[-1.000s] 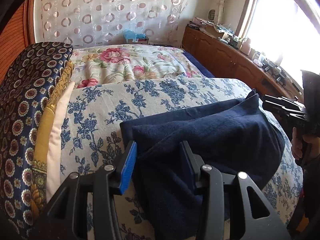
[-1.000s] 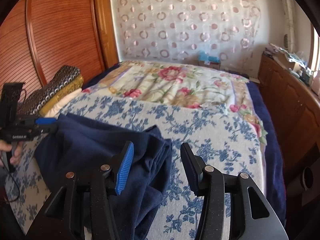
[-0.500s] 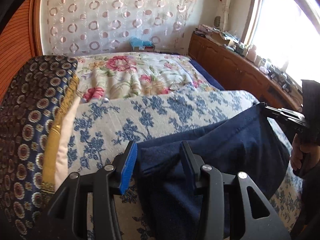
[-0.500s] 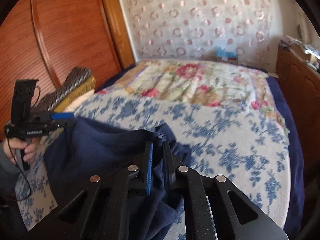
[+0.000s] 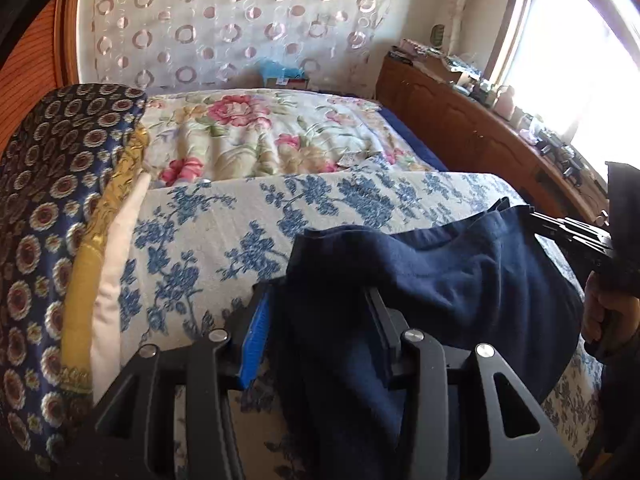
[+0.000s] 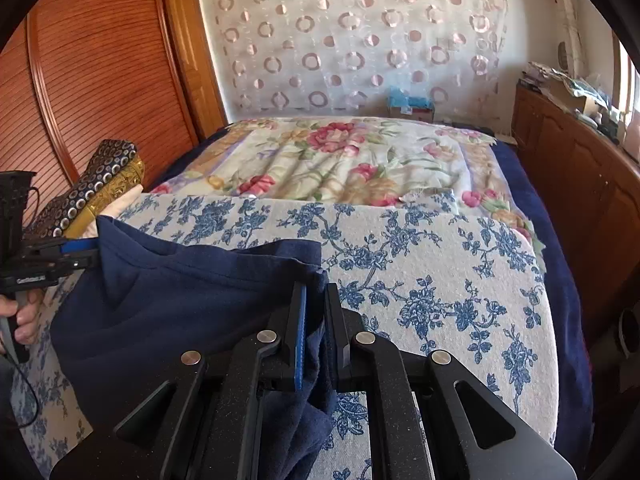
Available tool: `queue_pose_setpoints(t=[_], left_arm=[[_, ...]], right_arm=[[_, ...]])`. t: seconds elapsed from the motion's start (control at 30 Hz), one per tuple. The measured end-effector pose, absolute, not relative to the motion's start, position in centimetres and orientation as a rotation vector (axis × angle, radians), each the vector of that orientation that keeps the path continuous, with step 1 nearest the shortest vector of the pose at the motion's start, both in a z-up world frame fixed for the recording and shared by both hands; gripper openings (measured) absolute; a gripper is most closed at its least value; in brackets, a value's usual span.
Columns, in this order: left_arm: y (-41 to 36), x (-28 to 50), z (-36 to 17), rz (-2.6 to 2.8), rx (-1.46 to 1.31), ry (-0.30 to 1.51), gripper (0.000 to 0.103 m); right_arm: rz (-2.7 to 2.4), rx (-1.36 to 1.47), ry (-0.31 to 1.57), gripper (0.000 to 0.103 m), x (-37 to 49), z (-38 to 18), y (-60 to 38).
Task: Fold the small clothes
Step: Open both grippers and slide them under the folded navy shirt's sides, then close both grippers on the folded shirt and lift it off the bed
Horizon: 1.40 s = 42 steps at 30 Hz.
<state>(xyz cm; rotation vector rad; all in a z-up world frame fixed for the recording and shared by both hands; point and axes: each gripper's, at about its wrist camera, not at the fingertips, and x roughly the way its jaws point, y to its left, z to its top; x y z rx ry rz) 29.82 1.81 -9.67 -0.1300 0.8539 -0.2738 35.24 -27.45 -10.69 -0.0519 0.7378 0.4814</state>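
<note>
My right tool [image 6: 316, 320] is clamped nearly flat on one top corner of the navy garment [image 6: 168, 312]. My left tool [image 5: 316, 332] sits about half open with a thick wad of the same cloth packed between its pads, so it has the other corner. The garment hangs stretched between the two, lower part draping onto the bed's blue-flowered cover [image 6: 440, 280] at the near edge.

Risks, as I judge them:
- Right grip is only a thin bite near the hem. A pull sideways could slip it out and drop that corner.
- Left grip is a bunch, not a clean edge. Layers may be caught together, so the fold could come out skewed or with a trapped crease.
- Unequal height between tools would lay the cloth down crooked.
- Loose lower part trails near the bed edge and could slide off or drag when I lay it down.

Surface: soft, quilted bed, so it gives under pressure. Beyond the blue cover lies a pink-rose spread [image 6: 340, 168]. Stacked folded bedding [image 5: 52, 208] is at the left. Far wall has a ring-patterned curtain [image 6: 360, 40], wooden panelling left, a cluttered wooden cabinet [image 5: 472, 136] and bright window right.
</note>
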Motion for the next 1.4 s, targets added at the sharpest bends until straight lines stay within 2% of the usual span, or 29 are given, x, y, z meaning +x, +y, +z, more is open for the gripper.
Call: queue_pose_setpoints(t=[0.03, 0.07, 0.1, 0.2, 0.37, 0.43, 0.57, 0.6, 0.63, 0.67, 0.77, 0.8, 0.83, 1.4], left_arm=[[1.8, 29.9, -9.7, -0.287, -0.138, 0.848, 0.02], [1.8, 29.9, -9.6, -0.313, -0.148, 0.838, 0.004], [1.8, 29.7, -9.3, -0.316, -0.15, 0.829, 0.0], [2.6, 28.7, -7.9, -0.256, -0.163, 0.741, 0.0], [3.0, 29.0, -8.7, -0.198, -0.128, 0.785, 0.001], [2.7, 29.0, -8.9, -0.185, -0.113, 0.792, 0.002], [2.3, 29.1, -8.9, -0.199, -0.103, 0.816, 0.008], [2.5, 29.1, -8.8, -0.204, -0.1, 0.82, 0.016], [2.6, 29.0, -8.7, -0.21, -0.102, 0.821, 0.03], [2.6, 28.9, -8.5, -0.22, -0.109, 0.821, 0.035], [2.8, 28.3, -8.3, -0.253, -0.133, 0.825, 0.048], [2.9, 28.0, -8.4, -0.257, -0.138, 0.829, 0.055], [3.0, 27.7, -8.5, -0.256, -0.139, 0.83, 0.056], [2.6, 27.9, -11.1, -0.244, -0.137, 0.901, 0.057]], right_arm=[[0.484, -0.055, 0.735, 0.006, 35.3, -10.6, -27.4], [0.487, -0.055, 0.726, 0.006, 35.2, -10.4, -27.3], [0.492, -0.055, 0.714, 0.006, 35.1, -10.2, -27.2], [0.503, -0.057, 0.666, 0.006, 34.8, -9.2, -27.4], [0.467, -0.091, 0.681, 0.006, 35.1, -9.0, -26.8], [0.463, -0.101, 0.692, 0.006, 35.0, -9.0, -26.7], [0.439, -0.105, 0.708, 0.028, 34.5, -8.8, -27.1], [0.437, -0.104, 0.71, 0.037, 34.4, -8.7, -27.2], [0.427, -0.098, 0.71, 0.042, 34.1, -8.6, -27.5], [0.425, -0.093, 0.711, 0.051, 33.9, -8.6, -27.6], [0.443, -0.078, 0.718, 0.06, 33.1, -8.4, -27.8], [0.46, -0.073, 0.727, 0.061, 32.8, -8.5, -27.7], [0.469, -0.072, 0.733, 0.062, 32.7, -8.7, -27.5], [0.468, -0.047, 0.864, 0.064, 34.6, -13.5, -25.9]])
